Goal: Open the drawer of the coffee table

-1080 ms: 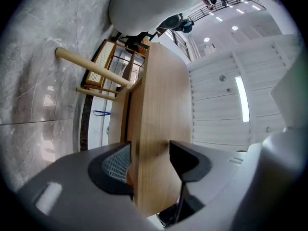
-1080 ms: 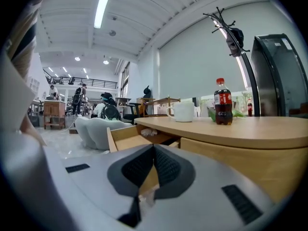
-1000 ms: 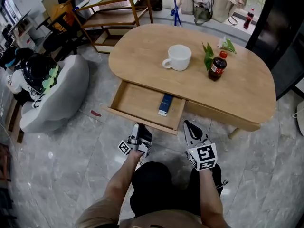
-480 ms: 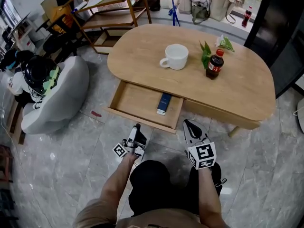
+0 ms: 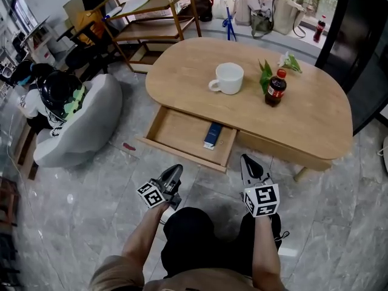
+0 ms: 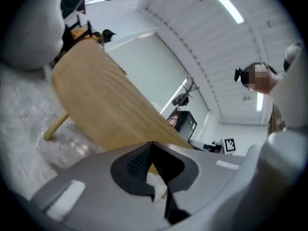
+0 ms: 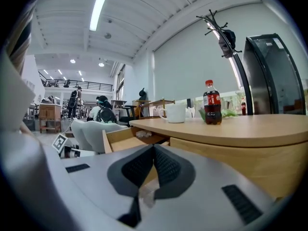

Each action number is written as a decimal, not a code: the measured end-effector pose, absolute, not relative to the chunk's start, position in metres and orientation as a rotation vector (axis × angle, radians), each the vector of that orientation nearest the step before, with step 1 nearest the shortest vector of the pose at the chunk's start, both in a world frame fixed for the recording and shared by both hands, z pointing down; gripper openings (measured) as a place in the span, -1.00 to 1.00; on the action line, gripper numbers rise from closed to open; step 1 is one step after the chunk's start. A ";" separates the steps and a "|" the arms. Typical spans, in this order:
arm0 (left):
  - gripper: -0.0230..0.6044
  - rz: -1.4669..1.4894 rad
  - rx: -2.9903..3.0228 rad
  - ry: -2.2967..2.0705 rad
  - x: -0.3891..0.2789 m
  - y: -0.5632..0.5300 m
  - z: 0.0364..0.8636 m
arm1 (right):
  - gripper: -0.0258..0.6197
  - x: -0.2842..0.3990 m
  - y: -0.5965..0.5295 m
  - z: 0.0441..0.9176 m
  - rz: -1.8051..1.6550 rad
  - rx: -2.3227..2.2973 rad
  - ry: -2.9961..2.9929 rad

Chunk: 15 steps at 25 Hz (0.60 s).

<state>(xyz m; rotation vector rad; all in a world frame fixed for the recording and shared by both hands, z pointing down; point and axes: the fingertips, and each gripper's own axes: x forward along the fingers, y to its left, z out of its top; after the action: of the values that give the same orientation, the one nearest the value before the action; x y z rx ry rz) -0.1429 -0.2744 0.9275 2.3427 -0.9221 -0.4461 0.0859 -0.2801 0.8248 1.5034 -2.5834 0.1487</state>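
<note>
Room: grey marble floor [image 5: 91,187] underfoot, with a wooden rack [image 5: 151,17] at the far side.
Drawer [image 5: 176,129]: pulled out of the table front, just ahead of my two grippers and touching neither.
Drawer contents: a small blue box [image 5: 212,136] lying by the wall nearer my right gripper.
Coffee table [image 5: 309,120]: oval, light wood, ahead of both grippers.
Left gripper [image 5: 174,170]: tilted to one side. Its jaws have just been closing and now meet, with nothing between them.
Right gripper [image 5: 247,161]: jaws together and empty, pointing at the drawer's right front corner.
Tabletop: a white mug [image 5: 229,77] beyond the drawer, and a cola bottle [image 5: 274,88] with green leaves [image 5: 265,71] further ahead of my right gripper.
Left of my left gripper: a grey beanbag [image 5: 85,126], well apart.
</note>
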 end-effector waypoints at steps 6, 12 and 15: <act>-0.91 0.126 2.601 -1.205 -0.115 -0.266 0.891 | -0.91 0.089 -0.281 0.819 0.108 1.516 -2.559; -0.91 0.425 2.695 -1.233 -0.086 -0.267 0.862 | -0.91 0.084 -0.280 0.818 0.071 1.461 -2.570; -0.91 0.419 2.691 -1.238 -0.077 -0.275 0.844 | -0.91 0.083 -0.280 0.815 0.055 1.458 -2.569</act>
<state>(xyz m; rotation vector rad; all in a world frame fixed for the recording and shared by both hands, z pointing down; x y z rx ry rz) -0.0771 -0.2750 0.8443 2.6910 -1.2382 0.4193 0.0833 -0.2801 0.8150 1.4579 -2.5690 0.0554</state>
